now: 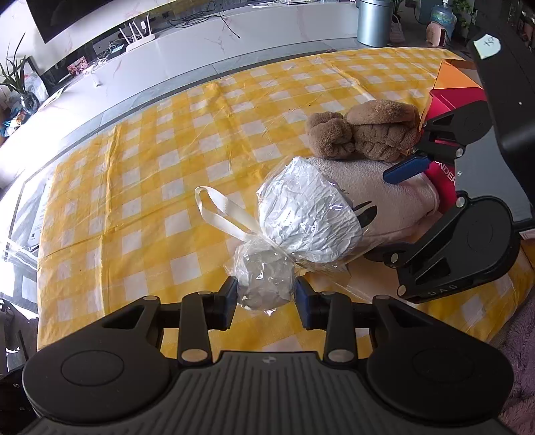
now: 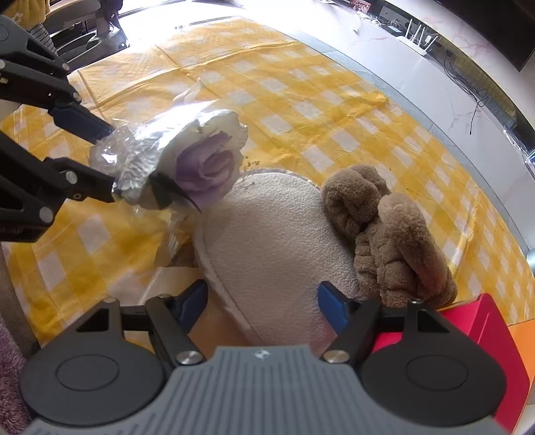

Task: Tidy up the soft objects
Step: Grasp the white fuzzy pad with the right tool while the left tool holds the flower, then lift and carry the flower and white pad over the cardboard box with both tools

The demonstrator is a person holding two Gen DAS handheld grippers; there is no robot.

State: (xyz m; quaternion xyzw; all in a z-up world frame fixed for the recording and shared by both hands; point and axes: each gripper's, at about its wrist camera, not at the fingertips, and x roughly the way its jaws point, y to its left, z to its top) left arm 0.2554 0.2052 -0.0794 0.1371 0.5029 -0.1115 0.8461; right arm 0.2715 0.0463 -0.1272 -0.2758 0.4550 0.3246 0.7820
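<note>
My left gripper [image 1: 265, 294] is shut on the foil-wrapped stem of a cellophane bouquet [image 1: 307, 214], which has a cream ribbon loop [image 1: 217, 207]. In the right wrist view the left gripper [image 2: 107, 157] holds the bouquet [image 2: 187, 157] tilted, its purple rose over the tip of a cream slipper [image 2: 267, 241]. My right gripper [image 2: 262, 301] stands open astride the slipper's near end, and the pads do not visibly squeeze it. A brown plush toy [image 2: 388, 241] lies against the slipper's right side. In the left wrist view the right gripper [image 1: 394, 212] spans the slipper [image 1: 384, 197], with the plush toy [image 1: 364, 134] behind.
A yellow-and-white checked cloth under clear plastic covers the table [image 1: 150, 174]. A red box [image 2: 485, 321] with an orange one beside it stands at the near right corner, close to my right gripper. Beyond the far edge are a white counter [image 1: 267, 30] and a metal bin [image 1: 374, 21].
</note>
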